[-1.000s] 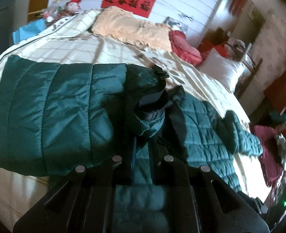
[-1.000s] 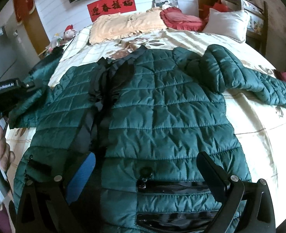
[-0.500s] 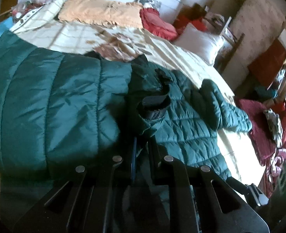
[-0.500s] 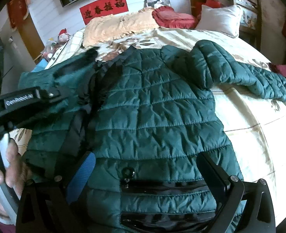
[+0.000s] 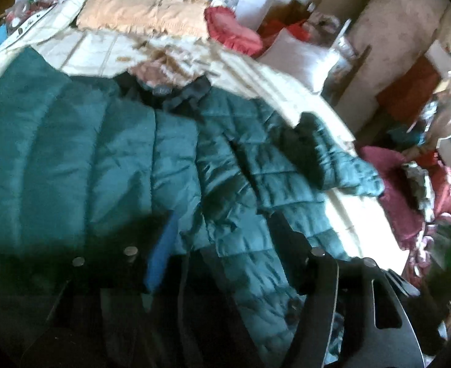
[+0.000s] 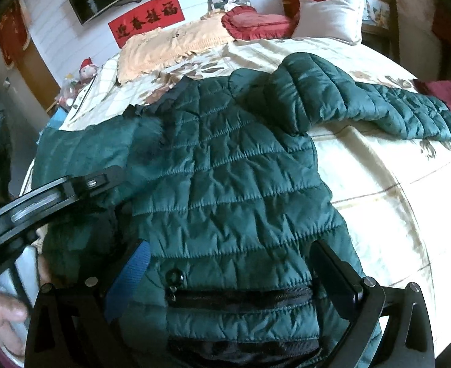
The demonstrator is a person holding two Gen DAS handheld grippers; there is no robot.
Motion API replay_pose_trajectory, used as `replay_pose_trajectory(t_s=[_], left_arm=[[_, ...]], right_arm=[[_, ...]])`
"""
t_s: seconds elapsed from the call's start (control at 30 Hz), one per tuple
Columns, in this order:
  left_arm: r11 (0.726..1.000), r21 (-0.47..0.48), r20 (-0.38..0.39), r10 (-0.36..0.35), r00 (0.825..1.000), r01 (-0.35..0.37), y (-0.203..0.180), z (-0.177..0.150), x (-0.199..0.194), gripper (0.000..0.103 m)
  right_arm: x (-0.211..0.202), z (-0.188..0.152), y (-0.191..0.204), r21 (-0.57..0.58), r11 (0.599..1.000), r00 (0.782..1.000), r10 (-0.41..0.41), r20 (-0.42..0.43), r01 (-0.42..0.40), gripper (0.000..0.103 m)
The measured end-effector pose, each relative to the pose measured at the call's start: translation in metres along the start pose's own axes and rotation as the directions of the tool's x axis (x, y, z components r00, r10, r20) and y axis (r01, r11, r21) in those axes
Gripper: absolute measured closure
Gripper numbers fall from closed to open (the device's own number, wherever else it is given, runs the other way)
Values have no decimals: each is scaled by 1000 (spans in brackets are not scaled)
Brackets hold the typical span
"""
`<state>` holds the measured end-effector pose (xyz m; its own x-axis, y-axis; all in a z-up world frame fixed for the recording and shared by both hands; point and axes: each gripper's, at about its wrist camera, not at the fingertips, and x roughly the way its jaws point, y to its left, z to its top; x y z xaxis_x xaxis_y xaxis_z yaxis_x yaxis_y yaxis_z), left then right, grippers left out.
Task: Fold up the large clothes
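A dark green quilted jacket [image 6: 234, 184] lies spread on the bed [image 6: 384, 184], hem towards me. Its left sleeve [image 5: 72, 165] lies folded across the left of the body. Its right sleeve [image 6: 378, 104] stretches out to the right. My left gripper [image 5: 222, 233] is open just above the folded sleeve and the jacket front, holding nothing. My right gripper [image 6: 228, 263] is open over the hem and the black pocket zip [image 6: 240, 297], empty. The left gripper's body [image 6: 57, 190] shows at the left of the right wrist view.
Peach [image 6: 170, 46], red [image 6: 256, 21] and white [image 6: 329, 15] pillows lie at the head of the bed. A doll [image 6: 86, 67] sits at the far left corner. Red clothes [image 5: 409, 190] are piled off the bed's right side.
My left gripper carried the left sleeve rightward over the jacket body, then opened and let it go. The sleeve now lies folded on the body. My right gripper stayed open over the hem.
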<state>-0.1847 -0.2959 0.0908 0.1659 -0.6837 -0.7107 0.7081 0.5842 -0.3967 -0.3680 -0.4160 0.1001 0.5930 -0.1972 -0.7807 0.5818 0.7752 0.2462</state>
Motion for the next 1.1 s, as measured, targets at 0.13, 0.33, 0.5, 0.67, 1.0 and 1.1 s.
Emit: replay_pose_trajectory(t_s=[0.13,0.33,0.5,0.67,1.0,1.1], left_arm=[[1000,-2,21,-3,1000,3,18,0,-43,38],[982,-80,117,181,977,-172,81,-1,-105,38],[932,-224,132,320,938,-286,140,-9,-132,38],[884,-332,124,388,913,-330,177,-16,-139,38],[877,-291,45,412,910,-383,178,1,-83,38],[875,-265,-5,419,908,-406,176,3,-57,38]], right_arm=[[4,17,5,16,998,998,58,-12,-58,0],[32,55,29,4,994,994,107,-36,-107,0],[91,76,59,-44,991,984,116,-132,-123,6],[111,80,78,-100,978,977,167,-136,-181,72],[61,120,55,-203,977,987,-29,159,61,89],[82,124,41,-186,972,982,-115,151,142,89]])
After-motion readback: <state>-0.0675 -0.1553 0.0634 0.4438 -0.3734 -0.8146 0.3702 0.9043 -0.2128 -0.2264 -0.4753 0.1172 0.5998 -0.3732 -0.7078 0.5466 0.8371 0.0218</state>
